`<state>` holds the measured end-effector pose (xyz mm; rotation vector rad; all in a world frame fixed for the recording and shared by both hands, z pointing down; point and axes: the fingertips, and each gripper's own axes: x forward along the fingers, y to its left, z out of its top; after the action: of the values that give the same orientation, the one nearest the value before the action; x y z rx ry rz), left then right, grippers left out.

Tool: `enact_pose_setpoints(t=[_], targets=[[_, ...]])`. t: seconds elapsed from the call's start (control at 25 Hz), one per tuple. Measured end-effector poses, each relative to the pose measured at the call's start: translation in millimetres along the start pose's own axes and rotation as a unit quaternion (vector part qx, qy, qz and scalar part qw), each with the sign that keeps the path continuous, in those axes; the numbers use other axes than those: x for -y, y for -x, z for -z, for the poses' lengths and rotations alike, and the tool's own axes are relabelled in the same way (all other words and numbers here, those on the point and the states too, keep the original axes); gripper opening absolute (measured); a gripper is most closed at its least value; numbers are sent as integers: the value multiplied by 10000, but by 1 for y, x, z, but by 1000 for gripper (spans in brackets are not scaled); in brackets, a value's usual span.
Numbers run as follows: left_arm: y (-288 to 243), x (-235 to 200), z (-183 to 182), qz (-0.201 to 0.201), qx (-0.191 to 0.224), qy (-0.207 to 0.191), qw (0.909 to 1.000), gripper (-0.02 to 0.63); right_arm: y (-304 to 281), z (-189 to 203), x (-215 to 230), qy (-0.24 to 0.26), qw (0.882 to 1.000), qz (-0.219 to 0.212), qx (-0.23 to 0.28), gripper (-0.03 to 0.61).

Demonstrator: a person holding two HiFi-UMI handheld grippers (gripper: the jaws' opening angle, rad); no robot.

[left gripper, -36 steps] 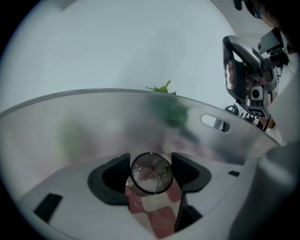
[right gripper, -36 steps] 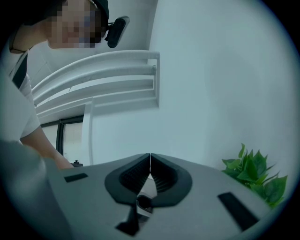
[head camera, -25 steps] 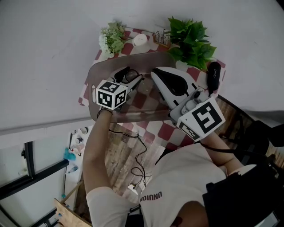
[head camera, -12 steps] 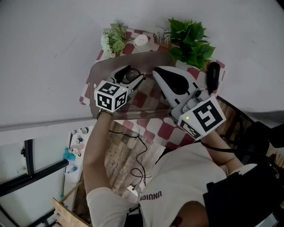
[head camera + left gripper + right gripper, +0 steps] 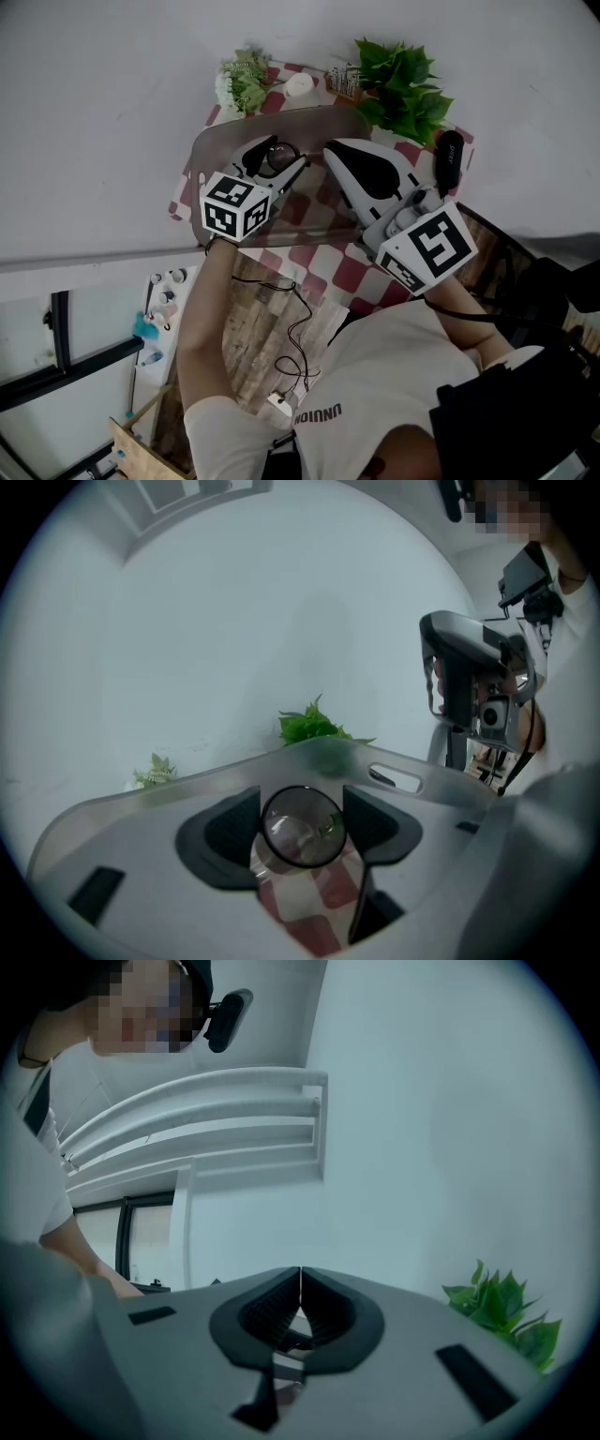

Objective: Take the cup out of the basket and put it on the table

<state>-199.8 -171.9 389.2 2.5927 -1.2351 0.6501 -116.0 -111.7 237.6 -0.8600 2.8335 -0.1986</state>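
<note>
Clear glass cup (image 5: 302, 827), round rim, between left gripper (image 5: 300, 829) jaws

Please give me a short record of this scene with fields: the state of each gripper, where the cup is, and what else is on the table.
left gripper: shut on the cup, one jaw at each side
right gripper: shut, nothing between its jaws
cup: clear glass, inside the basket's outline in the head view; cannot tell whether it is off the bottom
basket: translucent grey, on the table
table: covered with a red and white checked cloth
other things: green plant and white flowers at the far edge
</note>
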Motion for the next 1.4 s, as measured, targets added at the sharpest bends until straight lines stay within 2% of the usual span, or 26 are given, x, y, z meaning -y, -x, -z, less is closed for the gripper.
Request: enact_pose_setpoints(t=[0.44,0.8,1.12,1.4], targets=[[14,15,-13,-9,214,-227,9995,288,6,-2,-4,49,10000,65,26,18],[22,18,-32,-117,541,-358,9978,288,11,-5,-2,84,9999,129,63,18],[41,23,-60,-157,906,-500,9945,288,14,-10,0,115,9997,201,93,18],[49,36,-74,-95,1034,-640,9925,288,16,-12,2,141,9996,227,107,18]])
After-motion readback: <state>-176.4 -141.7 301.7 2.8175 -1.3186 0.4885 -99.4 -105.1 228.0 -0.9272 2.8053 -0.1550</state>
